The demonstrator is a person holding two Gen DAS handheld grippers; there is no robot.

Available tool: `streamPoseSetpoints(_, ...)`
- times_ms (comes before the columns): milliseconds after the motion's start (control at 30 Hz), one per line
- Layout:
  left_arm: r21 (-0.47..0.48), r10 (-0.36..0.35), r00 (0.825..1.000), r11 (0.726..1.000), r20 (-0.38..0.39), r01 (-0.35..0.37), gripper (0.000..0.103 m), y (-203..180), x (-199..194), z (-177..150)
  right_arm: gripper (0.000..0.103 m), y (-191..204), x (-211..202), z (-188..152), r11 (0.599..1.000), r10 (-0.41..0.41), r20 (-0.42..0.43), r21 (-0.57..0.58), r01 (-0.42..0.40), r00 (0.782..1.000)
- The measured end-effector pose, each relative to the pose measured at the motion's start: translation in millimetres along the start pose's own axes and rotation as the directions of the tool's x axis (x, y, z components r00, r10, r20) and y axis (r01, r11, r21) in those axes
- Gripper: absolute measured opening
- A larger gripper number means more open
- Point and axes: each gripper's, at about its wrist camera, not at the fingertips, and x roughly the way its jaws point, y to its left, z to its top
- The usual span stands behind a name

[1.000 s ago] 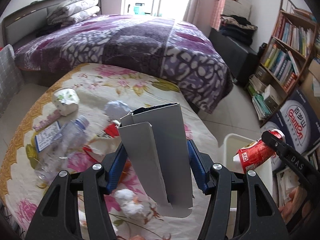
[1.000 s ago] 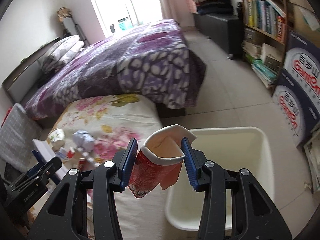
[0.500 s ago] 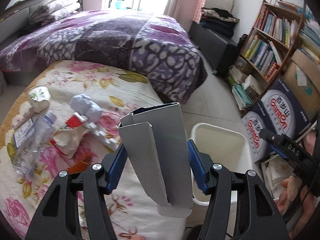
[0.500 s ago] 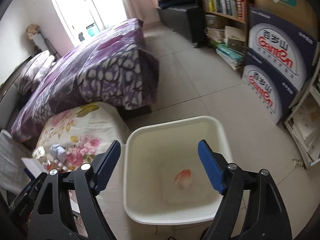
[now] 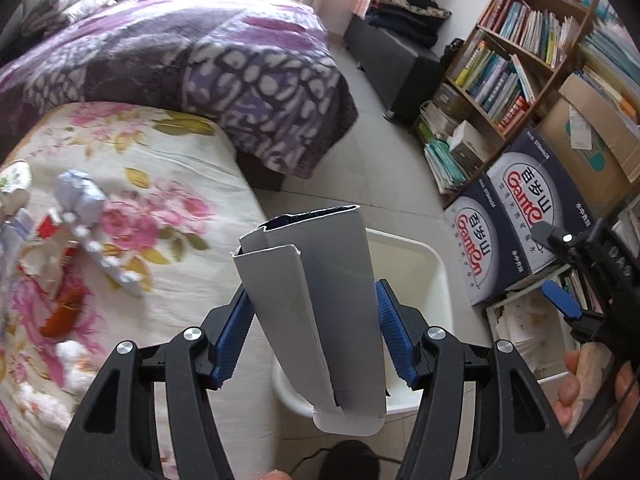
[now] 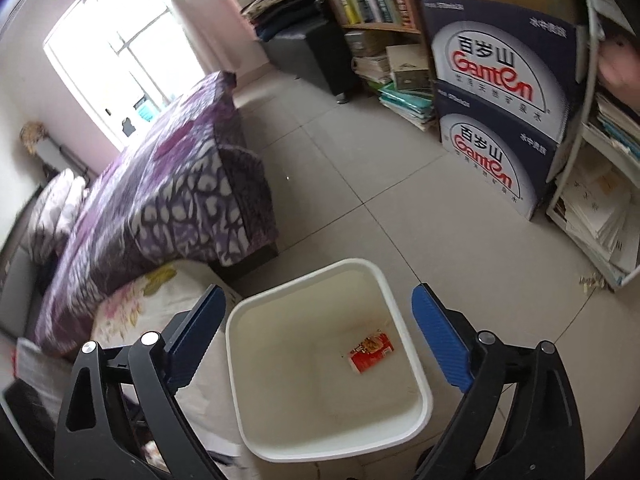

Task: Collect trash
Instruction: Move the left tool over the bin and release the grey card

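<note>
My left gripper [image 5: 316, 336] is shut on a grey cardboard box [image 5: 320, 304], flattened and upright, held over the near rim of the white trash bin [image 5: 436, 276]. My right gripper [image 6: 320, 336] is open and empty, above the same bin [image 6: 240, 344]. A red paper cup [image 6: 371, 351] lies on the bin's bottom. The right gripper also shows at the right edge of the left wrist view [image 5: 560, 276]. Loose trash lies on the floral table [image 5: 168, 304]: a crumpled grey-blue paper ball [image 5: 78, 196], a red and white wrapper [image 5: 52, 248] and white tissue lumps [image 5: 76, 364].
A bed with a purple blanket [image 5: 200, 60] stands behind the table. Two stacked Ganten boxes [image 6: 492, 120] and a bookshelf [image 5: 520, 52] stand to the right of the bin. Tiled floor [image 6: 360, 200] lies between them.
My right gripper opened and dropped the red cup into the bin. My left gripper carried the grey box from over the table to over the bin's edge.
</note>
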Motion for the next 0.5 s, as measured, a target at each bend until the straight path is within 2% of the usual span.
streamPoseSetpoints(100,0.0,-0.023,1.0,1.0,-0.014,0.023,0.064,-15,11,2,0.092,-9,-3,6,1.0,-0.002,0.014,0.029,0.002,1.0)
streamPoseSetpoints(267,-0.037,-0.066,0.997,0.997,-0.029,0.065,0.078,-28,23,12,0.093,-21,-4,13,0.998,0.0,0.021,0.068,-0.001,1.0)
streamPoseSetpoints(367,-0.02,-0.048,0.999,0.999,-0.024,0.048,0.078,-28,20,14,0.094,-21,-5,13,0.998,-0.001,0.025,0.069,0.0,1.0)
streamPoseSetpoints(500,0.028,0.0,1.0,1.0,-0.012,0.0,0.078,-21,10,11,0.095,-12,-3,11,1.0,-0.014,0.015,0.01,0.014,1.0)
